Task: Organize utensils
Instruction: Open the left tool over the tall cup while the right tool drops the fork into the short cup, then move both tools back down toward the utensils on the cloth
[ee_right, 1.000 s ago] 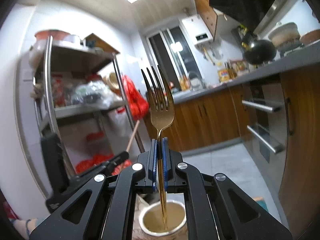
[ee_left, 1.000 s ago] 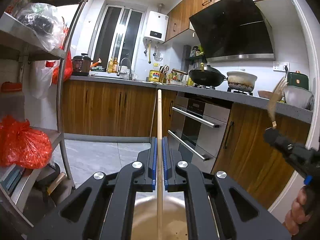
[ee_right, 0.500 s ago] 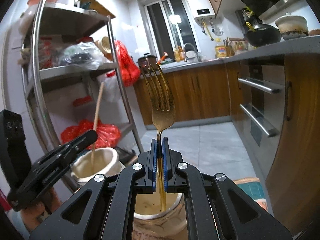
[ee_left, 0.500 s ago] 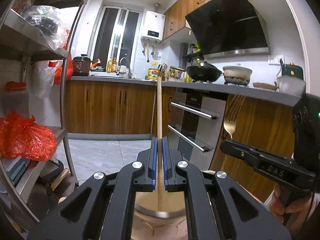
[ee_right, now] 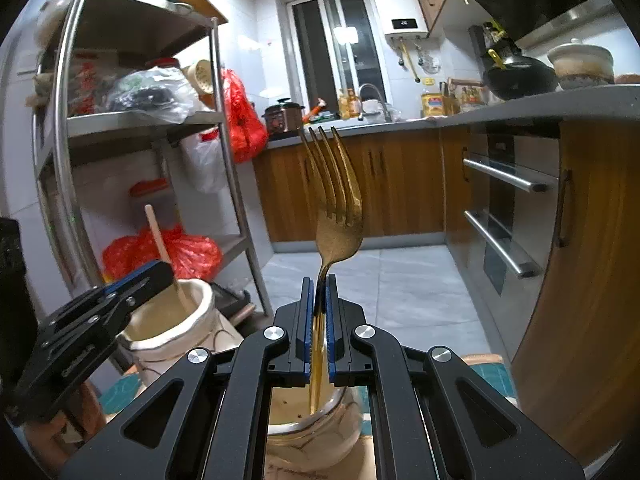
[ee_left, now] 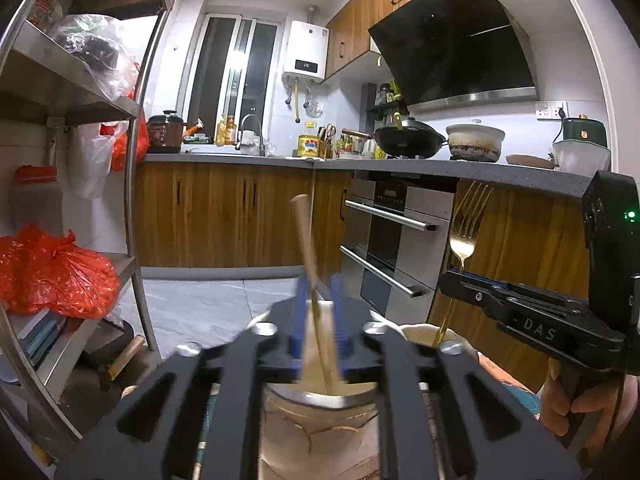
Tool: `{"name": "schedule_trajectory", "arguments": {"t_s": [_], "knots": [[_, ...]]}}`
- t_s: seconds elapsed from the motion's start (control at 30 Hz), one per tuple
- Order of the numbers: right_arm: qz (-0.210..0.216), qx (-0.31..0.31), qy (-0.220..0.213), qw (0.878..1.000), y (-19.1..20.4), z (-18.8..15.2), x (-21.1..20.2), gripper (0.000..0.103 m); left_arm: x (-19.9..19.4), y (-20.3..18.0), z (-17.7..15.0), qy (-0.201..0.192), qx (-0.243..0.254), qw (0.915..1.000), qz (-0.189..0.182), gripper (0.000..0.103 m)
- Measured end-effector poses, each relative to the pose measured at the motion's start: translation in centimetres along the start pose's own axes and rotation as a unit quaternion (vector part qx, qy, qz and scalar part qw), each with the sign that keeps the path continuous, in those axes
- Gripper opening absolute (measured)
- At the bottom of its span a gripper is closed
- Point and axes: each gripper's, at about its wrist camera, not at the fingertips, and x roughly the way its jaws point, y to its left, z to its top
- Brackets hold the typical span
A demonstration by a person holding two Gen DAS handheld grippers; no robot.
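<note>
— What do the utensils look like?
— A gold fork (ee_right: pixel 338 208), tines up, shiny and slim, and a pale wooden chopstick (ee_left: pixel 310 276) tilted to the left. Each stands with its lower end inside its own cream ceramic jar: fork in the right jar (ee_right: pixel 316 428), chopstick in the left jar (ee_left: pixel 320 412).
— And the tongs?
— The right gripper (ee_right: pixel 319 320) has its blue pads closed narrowly around the fork's neck, grasping it. The left gripper (ee_left: pixel 320 320) is parted (the view is motion-blurred); the chopstick leans loose between its fingers, released.
— The jars?
— Side by side, near a steel shelf rack (ee_right: pixel 224 120).
</note>
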Motion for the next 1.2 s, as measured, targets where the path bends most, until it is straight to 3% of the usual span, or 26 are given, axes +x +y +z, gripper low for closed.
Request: {"name": "schedule_trajectory", "arguments": {"t_s": [0.07, 0.2, 0.57, 0.67, 0.77, 0.87, 1.0, 1.07, 1.2], "knots": [[-0.003, 0.004, 0.000, 1.000, -0.3, 0.1, 0.0, 0.006, -0.6, 0.2, -0.1, -0.013, -0.003, 0.9999, 0.010, 0.047], [-0.006, 0.003, 0.000, 1.000, -0.5, 0.0, 0.1, 0.012, -1.2, 1.1, 0.1, -0.026, -0.020, 0.9992, 0.021, 0.062], [-0.013, 0.025, 0.009, 1.000, -1.7, -0.2, 0.5, 0.015, -1.5, 1.5, -0.1, -0.028, -0.023, 0.9987, 0.035, 0.072], [-0.007, 0.025, 0.008, 1.000, -1.8, -0.2, 0.4, 0.038, -1.6, 1.5, 0.0, -0.028, -0.025, 0.9985, 0.040, 0.077], [-0.009, 0.023, 0.009, 1.000, -1.7, -0.2, 0.1, 0.044, -2.0, 1.4, 0.3, -0.028, -0.030, 0.9978, 0.052, 0.081], [-0.012, 0.030, 0.008, 0.999, -1.7, -0.4, -0.9, 0.066, -3.0, 1.3, 0.7, -0.026, -0.037, 0.9971, 0.061, 0.089], [-0.027, 0.031, 0.005, 0.999, -1.7, -0.9, -3.4, 0.086, -5.1, 0.5, 1.0, -0.025, -0.030, 0.9968, 0.069, 0.095], [-0.036, 0.027, 0.000, 0.999, -1.5, -1.4, -5.1, 0.094, -6.2, 0.2, 1.0, -0.026, -0.029, 0.9968, 0.069, 0.097], [-0.055, 0.016, -0.001, 0.998, -1.6, -2.5, -8.4, 0.098, -8.8, -0.4, 0.7, -0.013, -0.036, 0.9973, 0.062, 0.097]]}}
